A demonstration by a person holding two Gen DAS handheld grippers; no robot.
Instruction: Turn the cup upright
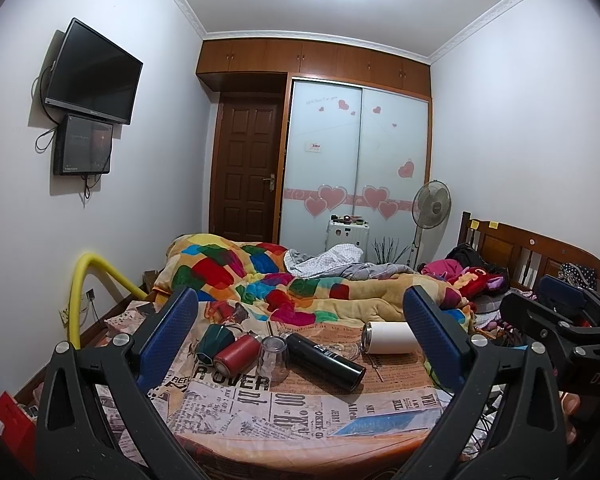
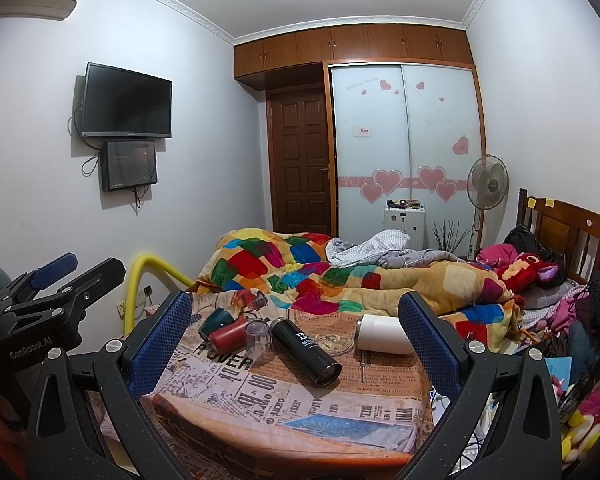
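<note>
A table (image 1: 340, 412) covered with a newspaper-print cloth carries five vessels. From left: a dark green faceted cup (image 1: 214, 343) lying on its side; a red cylindrical flask (image 1: 236, 355) on its side, touching the green cup; a clear plastic cup (image 1: 272, 356) standing mouth-down just beside the red flask; a matte black flask (image 1: 326, 361) lying diagonally with its base toward the cameras; a white flask (image 1: 388, 338) on its side at the right, metal rim pointing left. A clear glass dish (image 2: 336, 342) lies between the black and white flasks.

The left tongs (image 1: 300, 344) are spread wide, holding nothing. Their blue textured pads (image 1: 172, 336) bracket the whole group of vessels in view and stand above the near part of the table. The right tongs (image 2: 296, 340) are likewise spread wide and unloaded, framing the same group from slightly to the right. Each gripper body is black, with round metal screws at the finger pivots. The two tools sit side by side at similar height; each shows at the edge of the other's view.

Behind the table lies a bed with a patchwork quilt (image 1: 300, 280) of coloured squares and a wooden headboard (image 1: 532, 248) at the right. The far wall has a brown door (image 1: 246, 168), a frosted sliding wardrobe (image 1: 356, 160) with heart decals and a pedestal fan (image 1: 432, 204). Two dark screens (image 1: 94, 74) hang on the left wall.
</note>
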